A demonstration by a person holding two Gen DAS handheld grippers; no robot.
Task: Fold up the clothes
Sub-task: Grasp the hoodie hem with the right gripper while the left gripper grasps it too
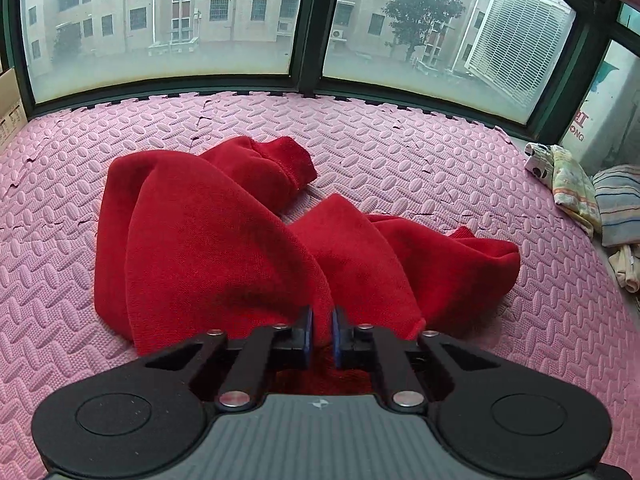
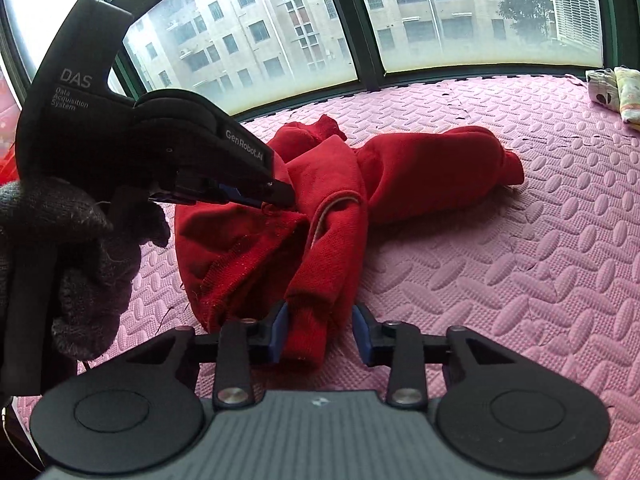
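Left gripper pinches the crumpled red garment; right gripper gapes around a fold on the pink mat

Floor: pink foam puzzle mat, embossed pattern, seams visible. Behind it a wide window w/ dark green frame, lower glass frosted. Outside: beige apt blocks, 1 tree, white louvred panel. Flat grey daylight. Cardboard box at left edge.

I could not see where the red garment passed between the left gripper; the folded clothes were cut off at the right edge.
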